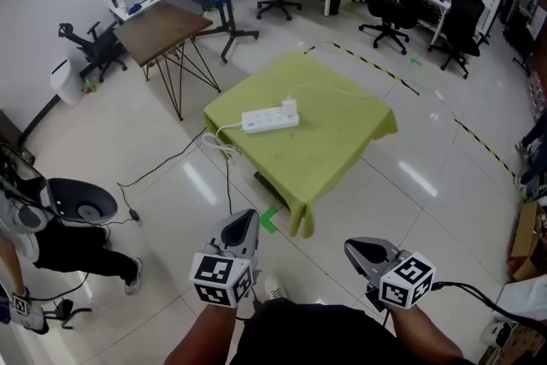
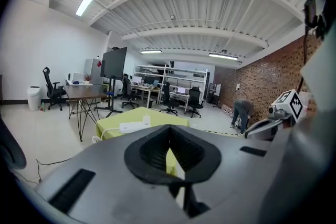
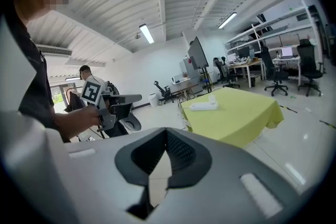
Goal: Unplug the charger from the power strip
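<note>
The left claw (image 1: 244, 224), grey plastic with a marker cube behind it, was seen in the head view with its jaws brought together on nothing. The right claw (image 1: 362, 250), of the same make, was likewise closed and empty. Both were held low over the pale tiled floor (image 1: 171, 184), well apart from the counter (image 1: 342, 151) draped in a yellow-green cloth. On that counter a long white plastic power strip (image 1: 267, 120) was laid flat. A small white charger (image 1: 291, 107) was plugged into it near its right end. A white cable (image 1: 224, 135) was led from the strip's left end over the counter's edge.

In the left gripper view, the left claw (image 2: 169, 129) was shown with its tips meeting and nothing gripped. Beyond it the counter (image 2: 113, 126), the power strip (image 2: 131, 126) and the charger (image 2: 146, 121) were seen at a distance. The right claw (image 2: 248, 135) was seen at the right.

In the right gripper view, the right claw (image 3: 167, 135) was shown closed and bare. The counter (image 3: 241, 113) was seen ahead to the right, carrying the power strip (image 3: 203, 106) with the charger (image 3: 211, 98) seated in it. The left claw (image 3: 136, 97) was seen at the left.
</note>
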The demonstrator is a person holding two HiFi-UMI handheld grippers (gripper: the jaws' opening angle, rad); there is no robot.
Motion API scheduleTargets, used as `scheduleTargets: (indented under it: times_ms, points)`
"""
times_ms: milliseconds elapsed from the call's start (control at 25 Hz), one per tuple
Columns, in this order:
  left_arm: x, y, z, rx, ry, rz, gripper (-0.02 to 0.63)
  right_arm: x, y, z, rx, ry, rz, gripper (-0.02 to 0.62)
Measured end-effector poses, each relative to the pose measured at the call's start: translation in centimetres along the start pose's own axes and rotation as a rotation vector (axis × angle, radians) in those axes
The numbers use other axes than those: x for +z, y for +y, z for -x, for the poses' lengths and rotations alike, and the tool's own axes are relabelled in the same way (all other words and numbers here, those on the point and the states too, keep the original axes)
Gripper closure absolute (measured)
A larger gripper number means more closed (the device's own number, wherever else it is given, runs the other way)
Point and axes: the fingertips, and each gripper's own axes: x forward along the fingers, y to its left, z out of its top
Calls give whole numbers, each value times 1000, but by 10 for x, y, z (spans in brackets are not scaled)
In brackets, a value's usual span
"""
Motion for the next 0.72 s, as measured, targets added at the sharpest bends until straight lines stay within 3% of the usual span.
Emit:
scheduleTargets:
  times_ms: [240,480,720]
  points:
    - [-4,29,-10,-76,36,-14,600,37,-4,-50,-40,-42,33,592]
    - [-8,68,-7,-60,55,6,600,66,-22,-100,-88,-63,48,573]
    - [-28,86,-16,-45,85,71,600,64,-80,-161,-187,18,77,479]
